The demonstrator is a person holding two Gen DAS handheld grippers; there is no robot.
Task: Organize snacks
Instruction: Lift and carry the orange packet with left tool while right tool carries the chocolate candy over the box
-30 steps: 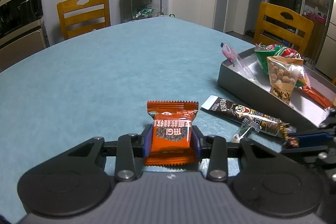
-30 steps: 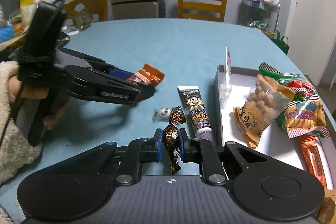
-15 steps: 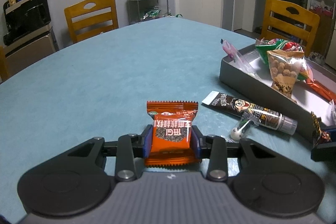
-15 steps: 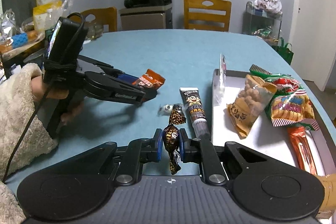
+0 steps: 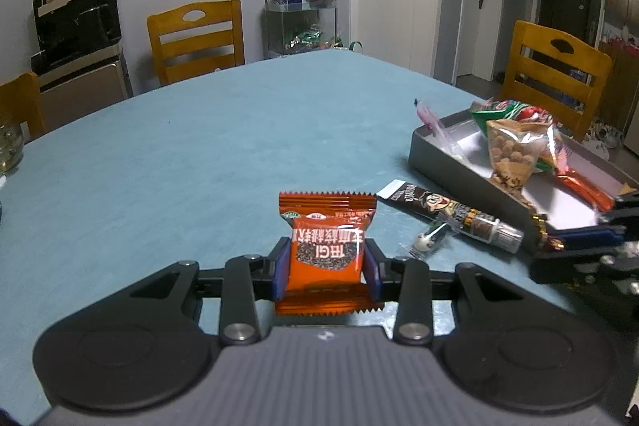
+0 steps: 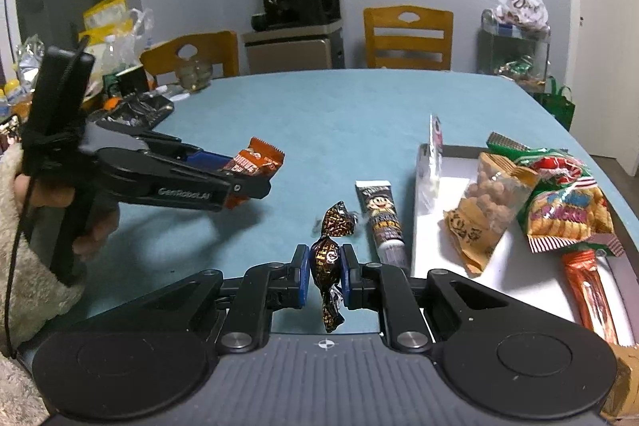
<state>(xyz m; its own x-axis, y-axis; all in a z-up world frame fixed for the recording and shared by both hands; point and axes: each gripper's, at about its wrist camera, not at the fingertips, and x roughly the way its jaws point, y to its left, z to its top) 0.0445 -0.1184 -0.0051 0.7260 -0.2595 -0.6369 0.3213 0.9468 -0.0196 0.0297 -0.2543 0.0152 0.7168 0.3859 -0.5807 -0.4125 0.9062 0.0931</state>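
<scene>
Currently an orange snack packet [image 5: 325, 253] with serrated ends is pinched by the left tool [image 5: 325, 268] above the teal counter [image 5: 199, 154], while a brown twist-wrapped candy [image 6: 326, 258] is pinched by the right tool [image 6: 324, 276]. Bagged snacks are seen in a grey tray [image 5: 451, 158]; wooden chairs [image 5: 195, 38] are set around

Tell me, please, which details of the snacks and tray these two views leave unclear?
- Small clear-wrapped sweet: left wrist view, too small to identify; in the right wrist view, mostly hidden behind the brown candy.
- Tray: its far right end is cut off by both frame edges.
- Orange packet: label upside down, small print unreadable.
</scene>
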